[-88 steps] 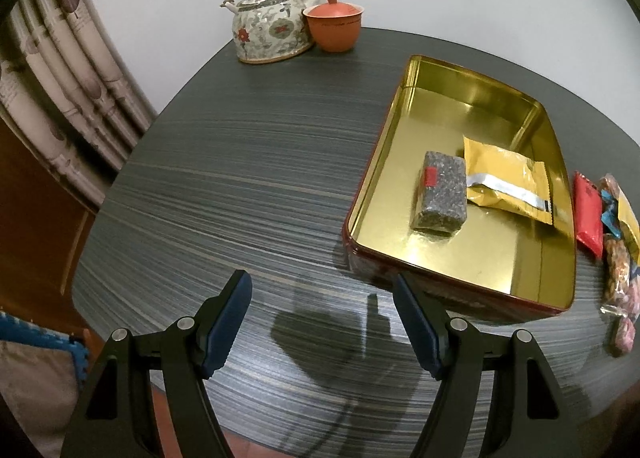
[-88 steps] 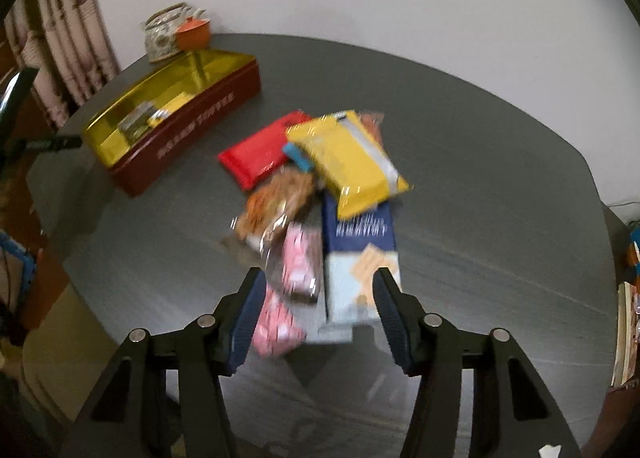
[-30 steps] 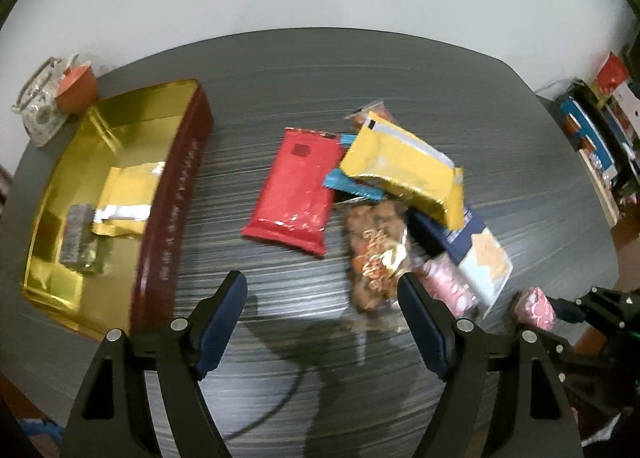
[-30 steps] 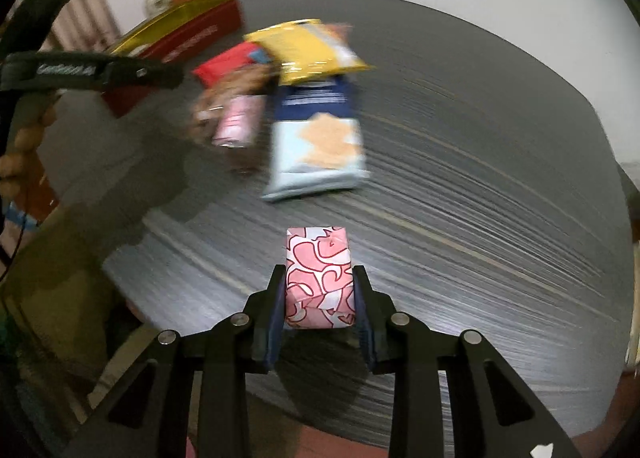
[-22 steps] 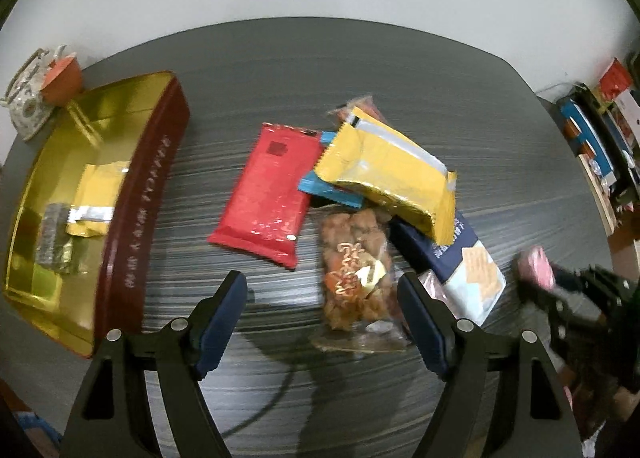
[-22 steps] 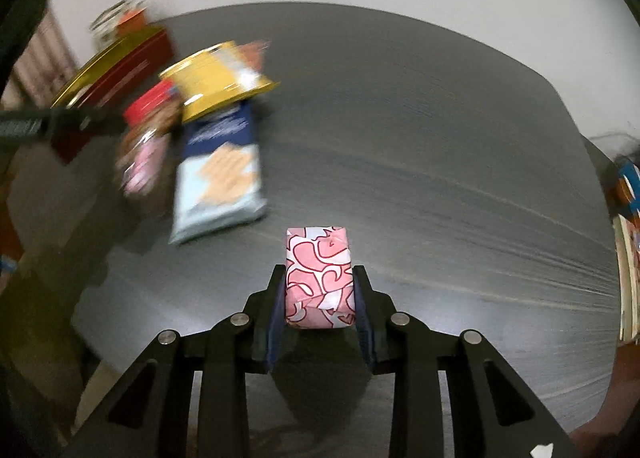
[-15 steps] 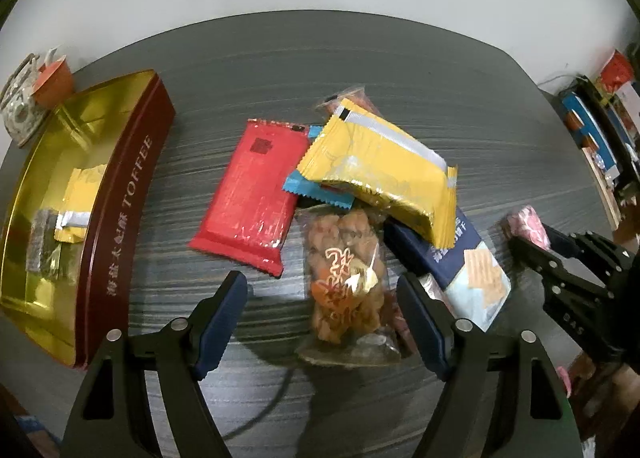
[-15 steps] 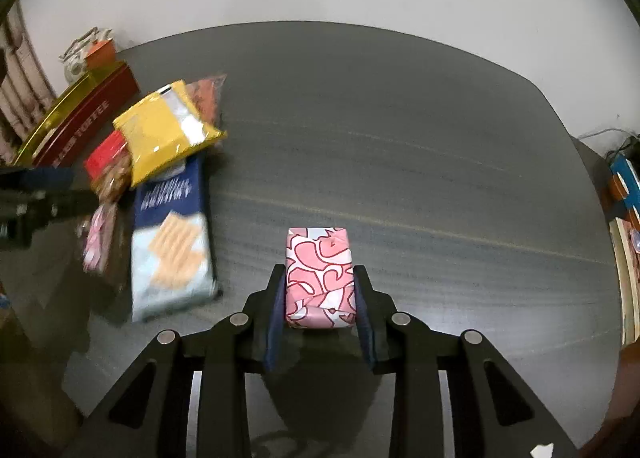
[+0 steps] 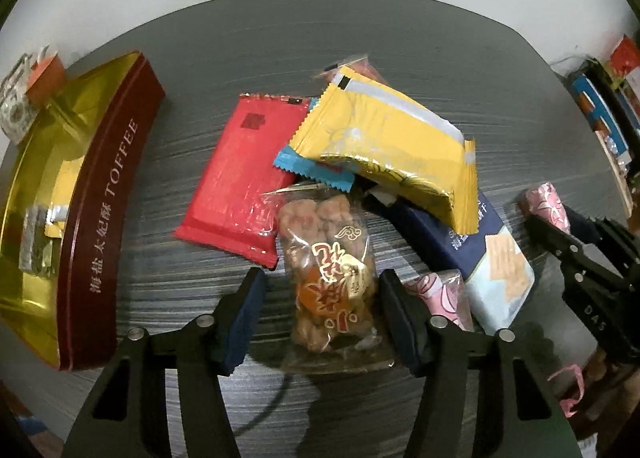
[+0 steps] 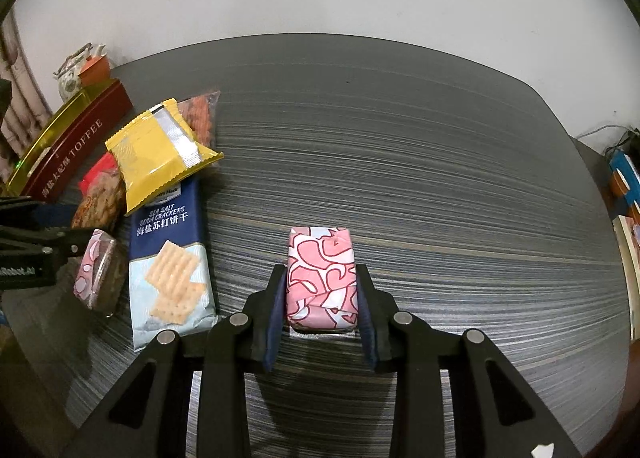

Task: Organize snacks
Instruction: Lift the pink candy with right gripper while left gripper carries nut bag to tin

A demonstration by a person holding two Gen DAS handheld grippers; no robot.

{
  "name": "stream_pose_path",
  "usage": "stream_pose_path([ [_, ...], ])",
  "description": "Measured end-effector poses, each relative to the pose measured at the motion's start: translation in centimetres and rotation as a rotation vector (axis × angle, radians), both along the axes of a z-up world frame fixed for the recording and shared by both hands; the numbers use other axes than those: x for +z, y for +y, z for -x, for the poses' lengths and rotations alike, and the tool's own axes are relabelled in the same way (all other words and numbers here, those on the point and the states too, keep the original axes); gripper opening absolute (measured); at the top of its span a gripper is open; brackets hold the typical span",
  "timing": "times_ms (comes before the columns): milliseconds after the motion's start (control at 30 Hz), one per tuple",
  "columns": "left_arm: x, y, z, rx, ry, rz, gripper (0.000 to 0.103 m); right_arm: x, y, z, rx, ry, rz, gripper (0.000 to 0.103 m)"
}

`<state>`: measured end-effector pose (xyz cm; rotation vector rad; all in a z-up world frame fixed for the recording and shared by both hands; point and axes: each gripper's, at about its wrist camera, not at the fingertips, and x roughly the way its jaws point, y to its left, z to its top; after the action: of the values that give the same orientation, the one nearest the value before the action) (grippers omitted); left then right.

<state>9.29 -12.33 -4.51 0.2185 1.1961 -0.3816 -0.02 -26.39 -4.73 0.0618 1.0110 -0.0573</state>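
Left tongs (image 9: pixel 320 314) dropped steeply, closing astride clear nut bag (image 9: pixel 330 270), ungripped; right tongs (image 10: pixel 320 298) clench pink packet (image 10: pixel 321 278).

Snack colours on a dark grey, finely streaked table (image 10: pixel 420 161)

In the left wrist view: at 9 o'clock a tin (image 9: pixel 108 193) with a maroon wall, pale lettering and a shiny gold inside; just left of centre a plain red packet (image 9: pixel 244 181); at 1 o'clock a yellow packet (image 9: pixel 392 145) with a silver band over a light blue wrapper edge (image 9: pixel 312 167); at centre a clear bag (image 9: pixel 332 270) of orange-brown pieces with gold and red print. In the right wrist view: at 8 o'clock a navy cracker pack (image 10: pixel 170 254), pale blue below, with tan crackers pictured; at centre a pink-and-white swirl-patterned block (image 10: pixel 322 278), outlined in red, between dark blue pads (image 10: pixel 276 306).
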Motion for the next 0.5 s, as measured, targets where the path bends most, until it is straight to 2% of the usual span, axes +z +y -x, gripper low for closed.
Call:
stream_pose_path([
  [33,0.1,-0.3,0.0,-0.004,-0.003,-0.003,0.044,0.0,0.0,0.1,0.001,-0.001,0.000,0.031],
  [67,0.2,-0.4,0.1,-0.013,-0.003,0.001,0.039,0.0,-0.1,0.1,0.000,-0.002,-0.001,0.031],
  [500,2.4,1.4,2.1,-0.053,-0.027,0.021,0.039,-0.1,0.0,0.1,-0.004,-0.011,0.003,0.031],
])
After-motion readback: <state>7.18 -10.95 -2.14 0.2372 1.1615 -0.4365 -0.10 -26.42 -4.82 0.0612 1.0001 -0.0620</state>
